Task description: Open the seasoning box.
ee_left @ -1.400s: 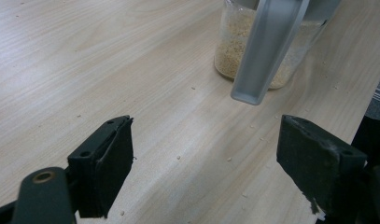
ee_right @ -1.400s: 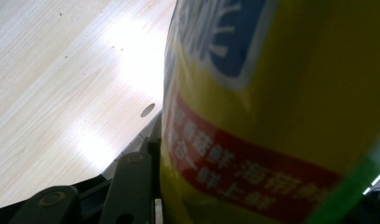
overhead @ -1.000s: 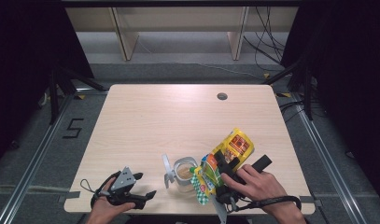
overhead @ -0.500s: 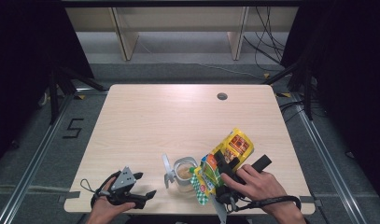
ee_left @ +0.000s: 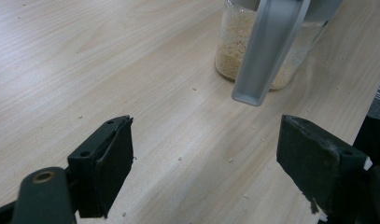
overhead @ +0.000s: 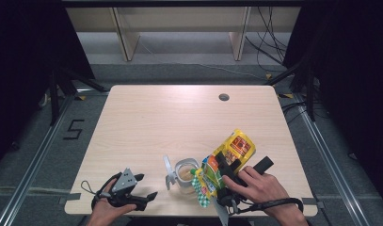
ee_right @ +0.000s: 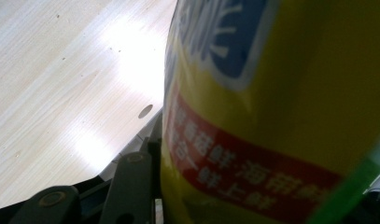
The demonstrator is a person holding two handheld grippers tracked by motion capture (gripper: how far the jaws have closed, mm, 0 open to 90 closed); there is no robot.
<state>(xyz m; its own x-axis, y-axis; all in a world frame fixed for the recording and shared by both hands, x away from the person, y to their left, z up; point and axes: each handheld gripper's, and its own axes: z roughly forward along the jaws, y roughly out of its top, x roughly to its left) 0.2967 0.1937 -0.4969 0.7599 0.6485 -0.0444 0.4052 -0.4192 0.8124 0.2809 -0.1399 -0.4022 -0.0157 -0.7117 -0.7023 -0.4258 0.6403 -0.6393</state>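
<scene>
A yellow snack bag [overhead: 237, 147] with red and blue print is tilted over the table's front right, and my right gripper [overhead: 241, 160] is shut on it. In the right gripper view the bag [ee_right: 271, 116] is pressed against one black jaw; the other jaw is hidden behind it. A glass jar [overhead: 185, 172] holding pale grains stands just left of the bag, with a grey scoop [overhead: 168, 170] leaning at its left side. My left gripper [overhead: 147, 186] rests open near the front left edge. In the left gripper view its jaws [ee_left: 206, 158] stand wide apart, pointing at the jar [ee_left: 253, 46] and scoop [ee_left: 271, 46].
A green and white patterned pouch [overhead: 204, 182] lies between the jar and my right hand. Small crumbs dot the wooden table [overhead: 170, 122]. A cable hole [overhead: 223, 97] sits near the back edge. Shelving legs and cables stand beyond the table.
</scene>
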